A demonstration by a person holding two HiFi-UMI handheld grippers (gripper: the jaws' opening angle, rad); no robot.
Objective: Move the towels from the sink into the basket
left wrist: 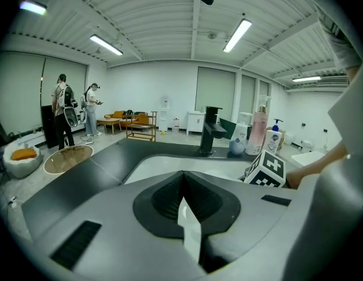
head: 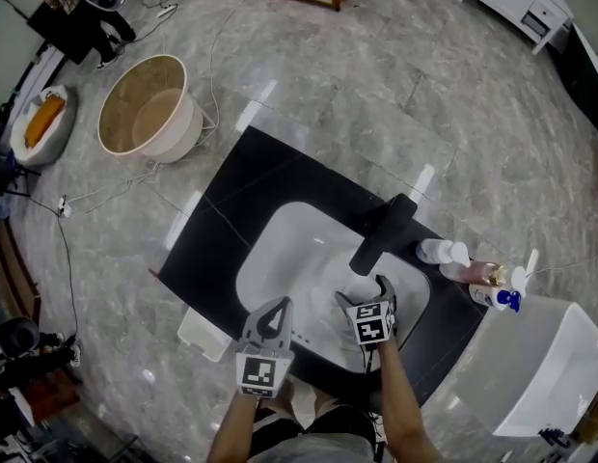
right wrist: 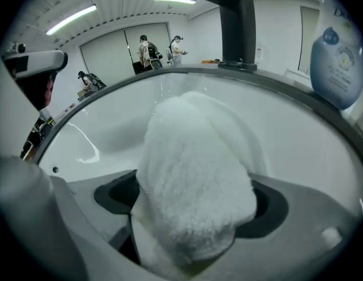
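Right gripper (head: 364, 291) is down in the white sink (head: 280, 249), jaws spread wide around 1 rolled white towel (right wrist: 193, 186). Left gripper (head: 276, 307) hovers at the sink's near edge, jaws together, empty.

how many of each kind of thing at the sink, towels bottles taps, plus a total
towels: 1 in view
bottles: 3
tap: 1
total: 5
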